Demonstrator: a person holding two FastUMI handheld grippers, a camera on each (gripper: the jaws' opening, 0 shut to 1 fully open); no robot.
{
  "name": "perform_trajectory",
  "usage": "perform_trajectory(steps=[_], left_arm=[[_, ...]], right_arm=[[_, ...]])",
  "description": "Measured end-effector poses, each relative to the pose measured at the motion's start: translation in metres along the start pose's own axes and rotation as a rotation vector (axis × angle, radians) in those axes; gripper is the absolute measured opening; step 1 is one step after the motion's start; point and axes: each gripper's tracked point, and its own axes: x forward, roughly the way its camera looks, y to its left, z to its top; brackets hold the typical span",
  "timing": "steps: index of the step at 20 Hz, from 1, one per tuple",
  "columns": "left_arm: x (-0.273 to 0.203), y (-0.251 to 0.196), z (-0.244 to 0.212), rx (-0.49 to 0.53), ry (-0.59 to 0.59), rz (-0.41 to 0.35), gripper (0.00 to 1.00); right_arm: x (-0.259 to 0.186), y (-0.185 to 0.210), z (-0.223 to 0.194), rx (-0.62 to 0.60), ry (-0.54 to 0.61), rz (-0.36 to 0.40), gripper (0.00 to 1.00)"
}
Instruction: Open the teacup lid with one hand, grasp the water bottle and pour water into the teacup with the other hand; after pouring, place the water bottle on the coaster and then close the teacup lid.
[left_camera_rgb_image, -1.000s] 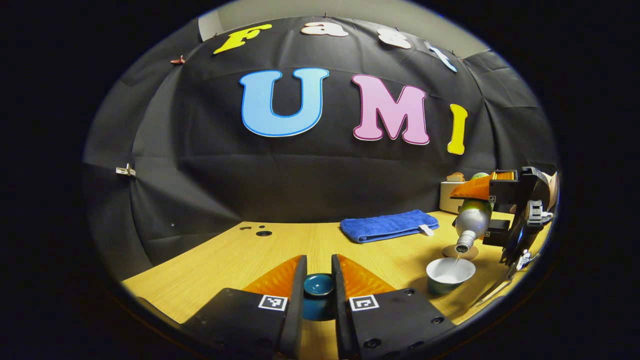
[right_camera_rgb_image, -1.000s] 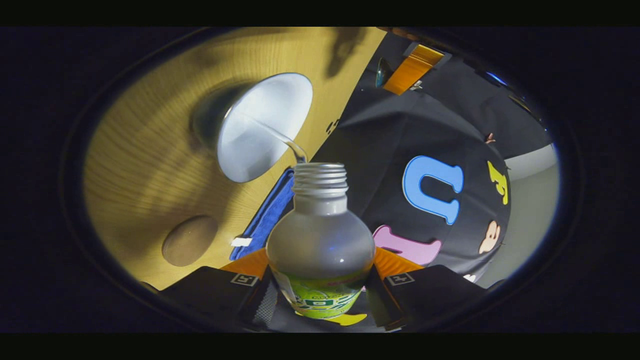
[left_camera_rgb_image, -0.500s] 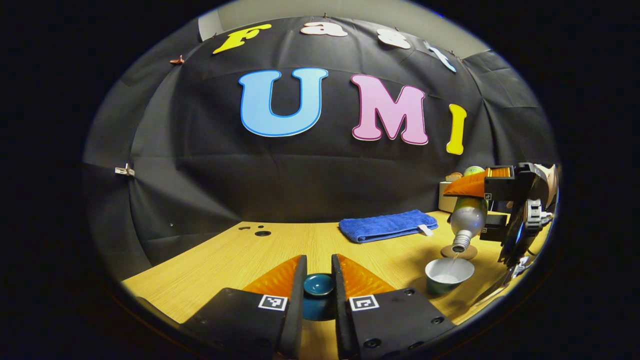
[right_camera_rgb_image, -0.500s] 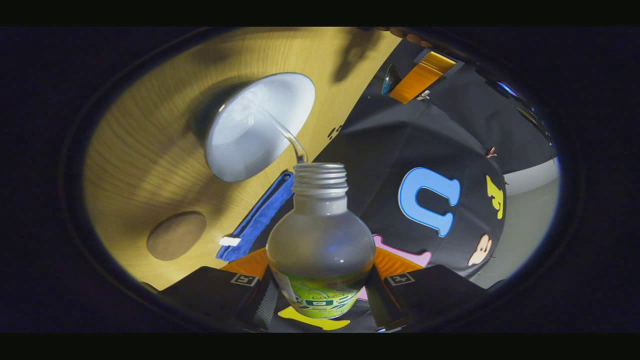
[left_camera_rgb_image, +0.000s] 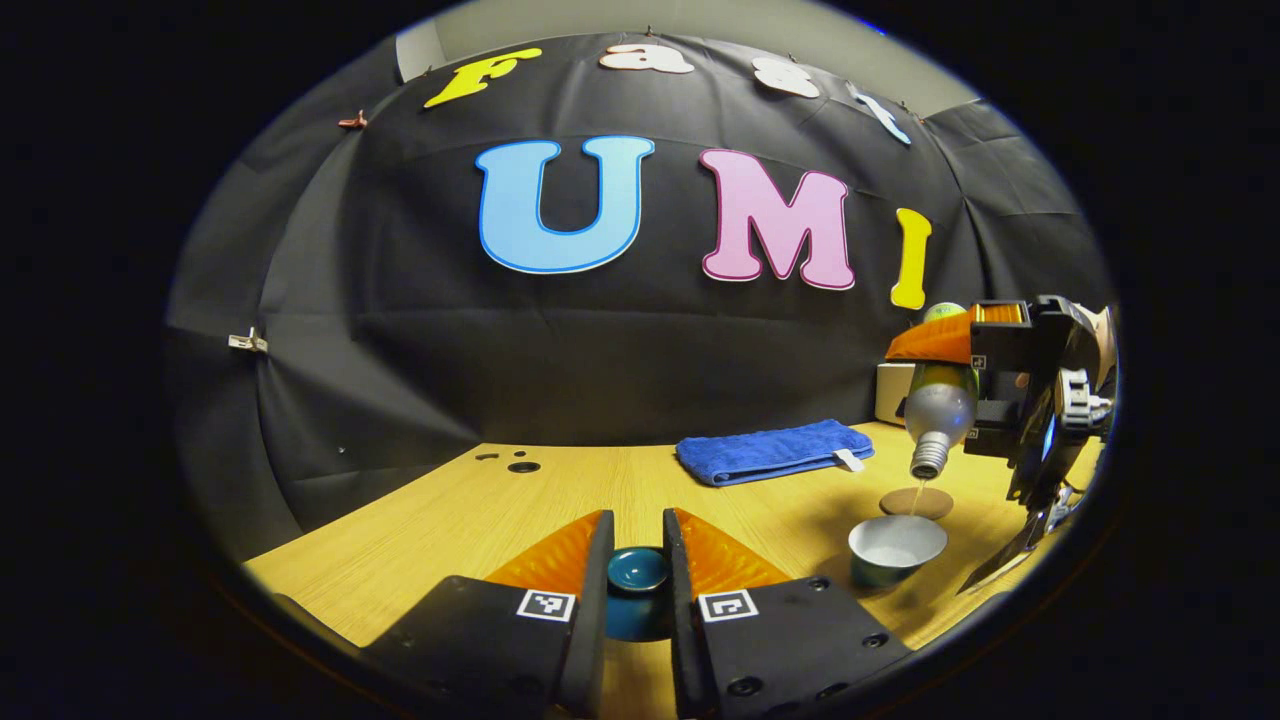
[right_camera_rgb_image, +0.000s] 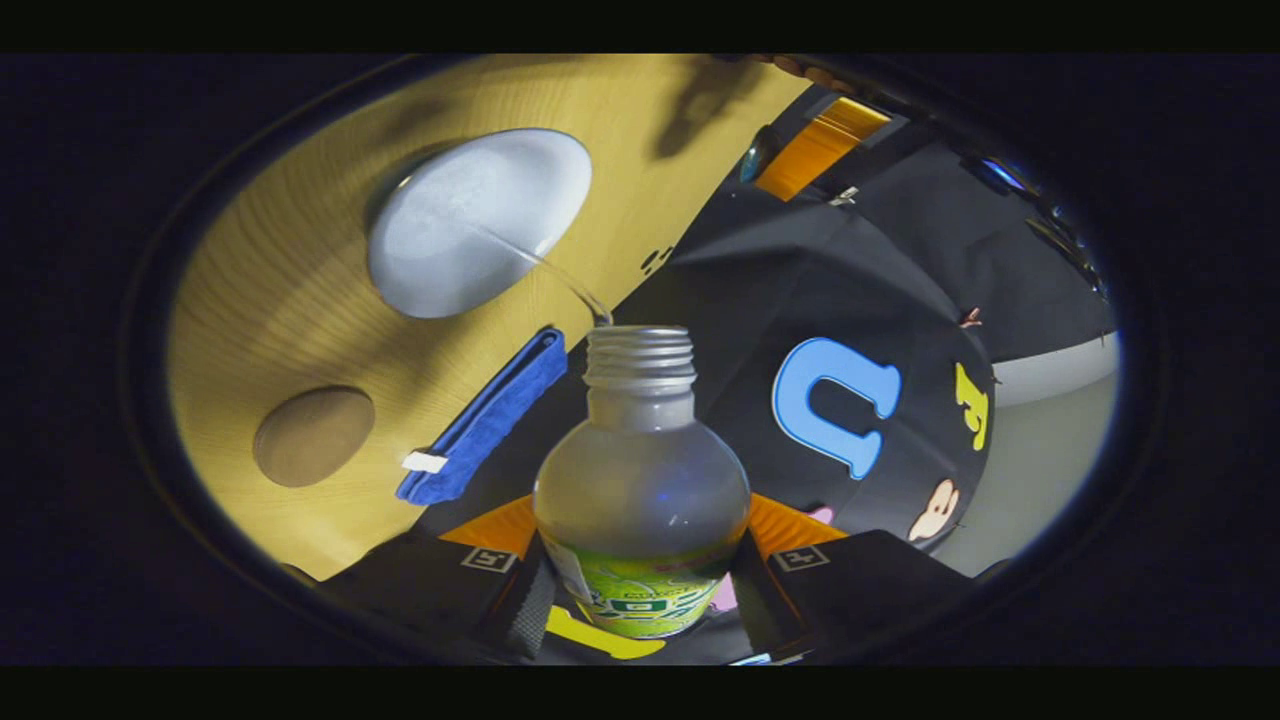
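My left gripper (left_camera_rgb_image: 638, 585) is shut on the dark teal teacup lid (left_camera_rgb_image: 637, 572), held low over the wooden table (left_camera_rgb_image: 480, 520). At the right, the open teacup (left_camera_rgb_image: 896, 548) with its white inside stands on the table. My right gripper (left_camera_rgb_image: 985, 375) holds the clear water bottle (left_camera_rgb_image: 937, 408) tipped neck-down above the cup, and a thin stream falls into it. In the right gripper view my right gripper (right_camera_rgb_image: 640, 585) is shut on the bottle (right_camera_rgb_image: 640, 480); the stream arcs to the teacup (right_camera_rgb_image: 480, 220). The round brown coaster (right_camera_rgb_image: 313, 436) lies bare beside the cup, also the coaster (left_camera_rgb_image: 915, 502).
A folded blue towel (left_camera_rgb_image: 772, 450) lies toward the back of the table, also the towel (right_camera_rgb_image: 485, 420). A white container (left_camera_rgb_image: 893, 392) stands behind the bottle at the far right. Two small holes (left_camera_rgb_image: 522, 466) mark the tabletop at the left back.
My right gripper has lifted the bottle higher above the teacup while water keeps streaming. The left gripper and lid have stayed put.
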Motion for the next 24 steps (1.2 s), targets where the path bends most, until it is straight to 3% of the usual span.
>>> perform_trajectory(steps=[16,24], left_arm=[[-0.001,0.0,0.001,0.0,0.0,0.001,0.31],[-0.001,0.0,0.0,0.0,-0.001,0.001,0.31]], right_arm=[[-0.001,0.004,0.001,-0.032,-0.007,0.011,0.77],[-0.005,0.014,0.003,0.011,-0.008,0.035,0.77]])
